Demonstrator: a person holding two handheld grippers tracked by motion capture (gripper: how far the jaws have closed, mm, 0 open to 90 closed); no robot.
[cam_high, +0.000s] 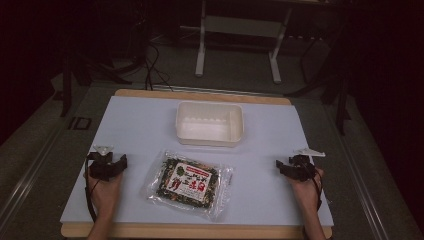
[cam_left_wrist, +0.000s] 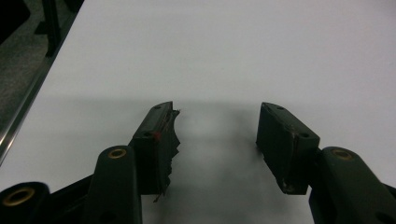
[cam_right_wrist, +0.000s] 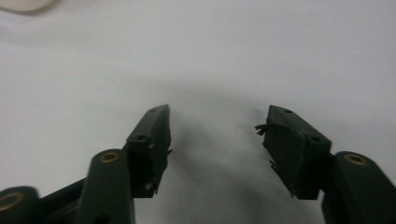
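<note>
Snack packet (cam_high: 188, 183) lies flat, long axis running left-right, slightly tilted; left gripper (cam_left_wrist: 215, 135) and right gripper (cam_right_wrist: 217, 140) jaws apart, empty

Dim high view with dark vignetted edges; both gripper views are soft, showing blurred shadows beneath.

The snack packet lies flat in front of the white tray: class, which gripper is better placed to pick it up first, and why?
Probably the left gripper: it sits closer to the snack packet than the right gripper. Both stand open and empty.
</note>
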